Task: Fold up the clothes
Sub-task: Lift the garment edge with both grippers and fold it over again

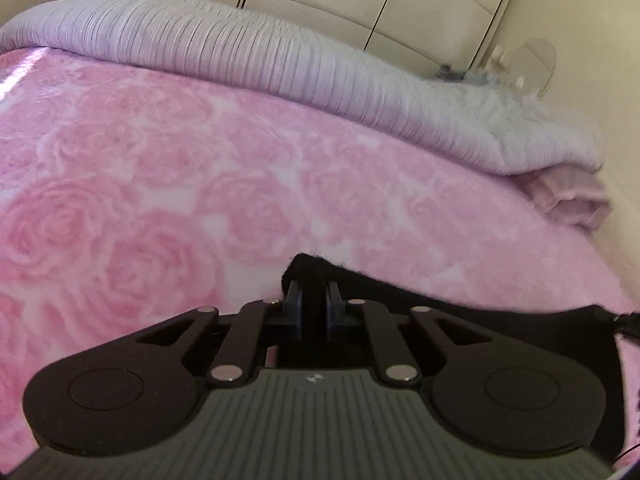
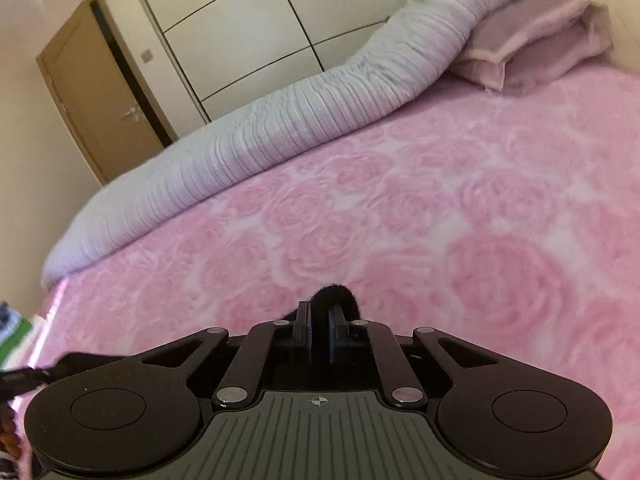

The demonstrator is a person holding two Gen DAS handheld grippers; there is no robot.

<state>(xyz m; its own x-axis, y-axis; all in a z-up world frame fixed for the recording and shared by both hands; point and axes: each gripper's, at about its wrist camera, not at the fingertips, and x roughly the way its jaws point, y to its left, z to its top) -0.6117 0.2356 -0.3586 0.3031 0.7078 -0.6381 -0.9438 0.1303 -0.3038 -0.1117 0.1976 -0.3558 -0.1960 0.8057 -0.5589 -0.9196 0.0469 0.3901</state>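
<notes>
A bed (image 1: 200, 168) fills both views, spread with a pink rose-patterned blanket. A grey ribbed quilt (image 1: 280, 60) lies rolled along its far edge, and a mauve pillow (image 2: 552, 36) sits at the quilt's end. Behind stand a white wardrobe (image 2: 248, 28) and a brown door (image 2: 92, 92).

The task's thing is a black garment (image 1: 440, 312), lying low on the blanket at the near side of the bed. In the left wrist view it stretches away to the right from the tongs; most of it is hidden under the two tools, so its kind cannot be told.

The left tongs (image 1: 314, 296) are clenched on a bunched edge of the garment, with a tuft of black cloth poking out past the tips. The right tongs (image 2: 320, 322) are likewise clenched on a black tuft of it.

The step in hand looks like the pick-up: two points of one edge are pinched, one by each tool. The next move probably calls for lifting both together and drawing them apart, so the cloth hangs or spreads flat before a fold is laid. An uneven pull could slip the thin pinch free.

No containers are in view.
</notes>
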